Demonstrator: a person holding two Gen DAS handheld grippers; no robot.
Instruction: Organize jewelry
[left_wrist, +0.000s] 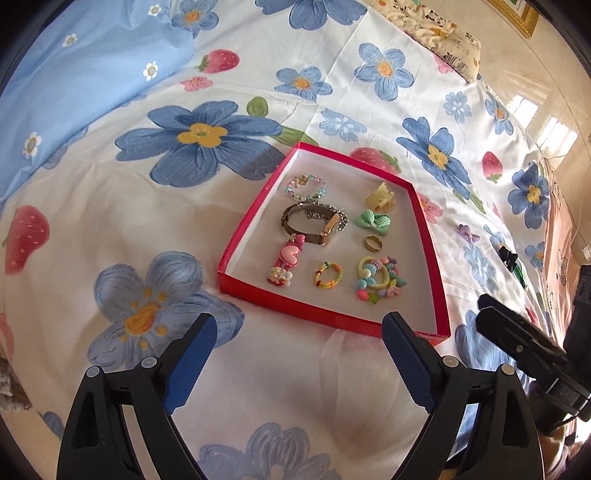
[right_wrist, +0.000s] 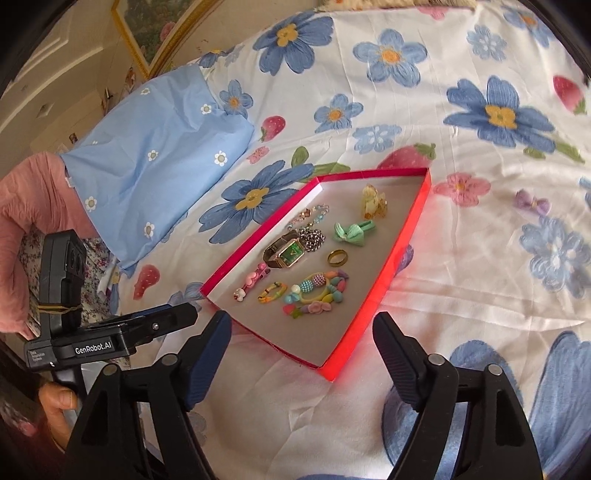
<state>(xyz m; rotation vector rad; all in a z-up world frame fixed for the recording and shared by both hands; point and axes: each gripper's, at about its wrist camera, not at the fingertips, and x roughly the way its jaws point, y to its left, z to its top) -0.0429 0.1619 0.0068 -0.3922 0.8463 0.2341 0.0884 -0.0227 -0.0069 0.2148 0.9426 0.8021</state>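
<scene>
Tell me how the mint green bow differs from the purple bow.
The mint green bow lies inside the red tray, while the purple bow lies outside it on the flowered sheet. The mint green bow sits among other jewelry; the purple bow lies alone. Both are small bow-shaped hair pieces.

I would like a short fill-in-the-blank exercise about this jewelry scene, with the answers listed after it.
1. The jewelry lies inside a shallow ____ cardboard box lid.
2. The plain gold ring lies just below the mint-green ____ hair clip.
3. The small purple bow lies ____ the lid, on the floral bedsheet.
4. Both grippers' jaws hold ____.

Answers: red; bow; outside; nothing
</scene>
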